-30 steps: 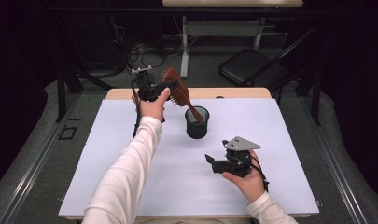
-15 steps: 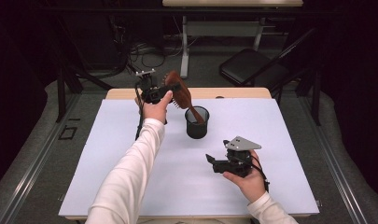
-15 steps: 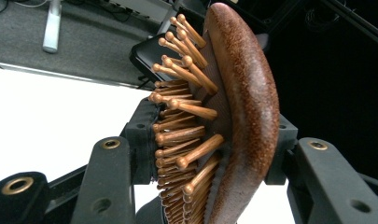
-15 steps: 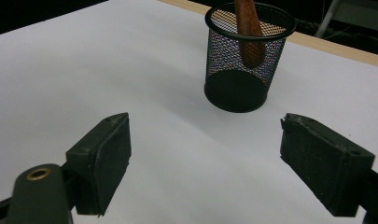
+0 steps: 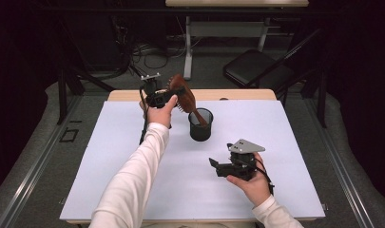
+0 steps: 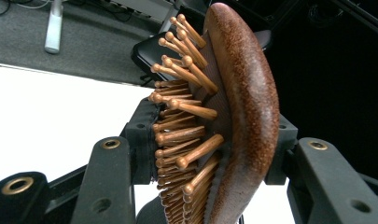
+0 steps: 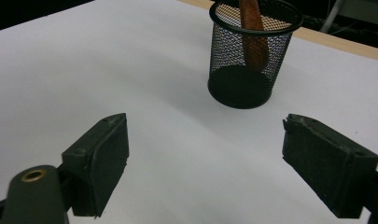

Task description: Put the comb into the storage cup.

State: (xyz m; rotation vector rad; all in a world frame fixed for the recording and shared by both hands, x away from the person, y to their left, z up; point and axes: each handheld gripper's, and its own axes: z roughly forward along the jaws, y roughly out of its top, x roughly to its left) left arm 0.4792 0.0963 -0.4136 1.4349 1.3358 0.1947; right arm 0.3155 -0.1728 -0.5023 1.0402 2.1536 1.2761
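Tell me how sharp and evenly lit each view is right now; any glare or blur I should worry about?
High view: table evenly lit, room behind dark, hairbrush small but sharp. Left gripper view: brush bristles crisp up close, white table blown out, right side black. Right gripper view: mesh cup sharp, near fingers slightly soft, soft shadows, no glare.

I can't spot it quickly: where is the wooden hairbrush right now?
In the high view, the hairbrush is at the table's far side, its head clamped in the left gripper and its handle down inside the black mesh cup.
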